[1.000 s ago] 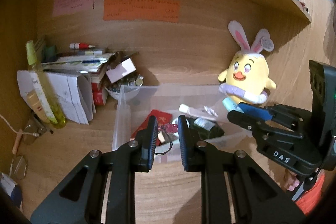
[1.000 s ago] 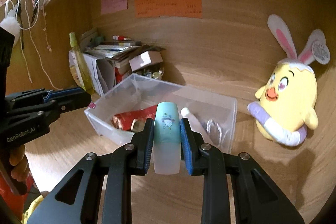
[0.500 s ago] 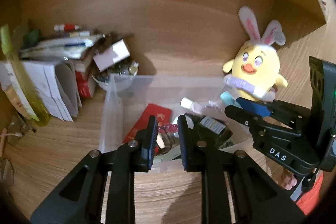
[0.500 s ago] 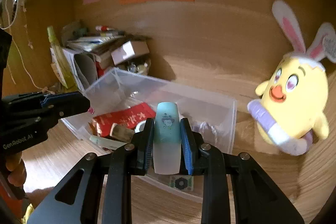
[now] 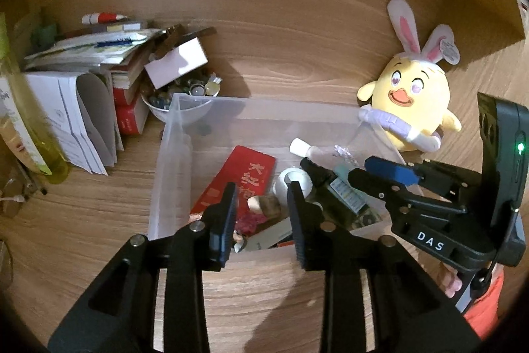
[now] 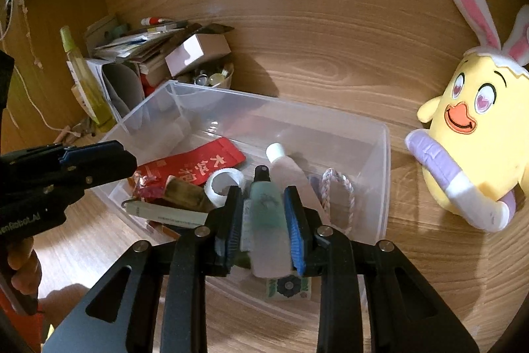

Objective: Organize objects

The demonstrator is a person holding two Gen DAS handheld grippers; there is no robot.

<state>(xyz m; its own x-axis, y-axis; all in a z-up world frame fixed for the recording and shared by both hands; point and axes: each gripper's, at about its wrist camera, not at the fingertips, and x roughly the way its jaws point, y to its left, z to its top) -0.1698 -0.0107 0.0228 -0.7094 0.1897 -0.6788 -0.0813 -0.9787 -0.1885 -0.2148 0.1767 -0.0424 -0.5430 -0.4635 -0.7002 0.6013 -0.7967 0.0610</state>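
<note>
A clear plastic bin stands on the wooden desk and holds a red packet, a white tape ring, a small white-capped bottle and a cord. My right gripper is over the bin's near side, its jaws a little apart around a teal-capped bottle lying in the bin. My left gripper is open and empty above the bin's front edge, over the red packet. The right gripper also shows in the left wrist view.
A yellow plush chick with rabbit ears sits right of the bin. A pile of papers, books, a small box and a bowl of trinkets stands behind the bin on the left, with a yellow-green bottle beside it. Sticky notes hang on the back wall.
Both grippers moved forward and down over the bin. My right gripper lowered the teal-capped bottle into the bin and its jaws have widened; the bottle now lies flat.
</note>
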